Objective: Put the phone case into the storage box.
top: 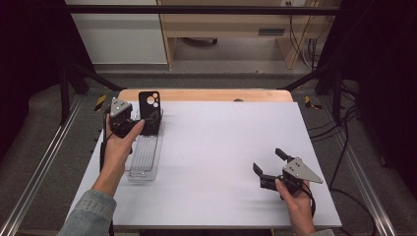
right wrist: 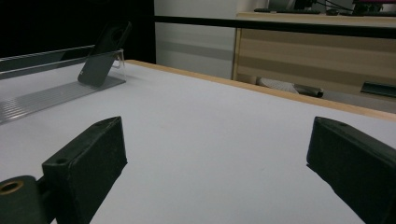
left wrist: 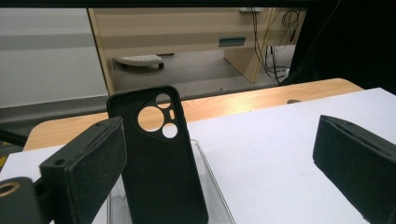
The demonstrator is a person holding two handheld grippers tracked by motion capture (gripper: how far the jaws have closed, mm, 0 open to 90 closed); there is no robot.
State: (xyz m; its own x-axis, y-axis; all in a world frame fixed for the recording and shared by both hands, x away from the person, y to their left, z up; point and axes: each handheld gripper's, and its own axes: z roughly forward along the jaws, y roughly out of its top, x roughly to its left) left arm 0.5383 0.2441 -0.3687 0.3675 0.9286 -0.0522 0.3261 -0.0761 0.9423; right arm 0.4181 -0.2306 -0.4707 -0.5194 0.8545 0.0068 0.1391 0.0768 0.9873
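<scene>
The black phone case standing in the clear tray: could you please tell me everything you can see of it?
The black phone case is an empty matte shell, rubbery by its look, with rounded corners and a camera cut-out of two larger round holes, a smaller one and a small slot near its top. It stands upright, leaning back against the far end of the clear ribbed tray at the table's far left. The left gripper is open with the case just ahead between its jaws, not clamped; whether the nearer jaw brushes it is unclear.
</scene>
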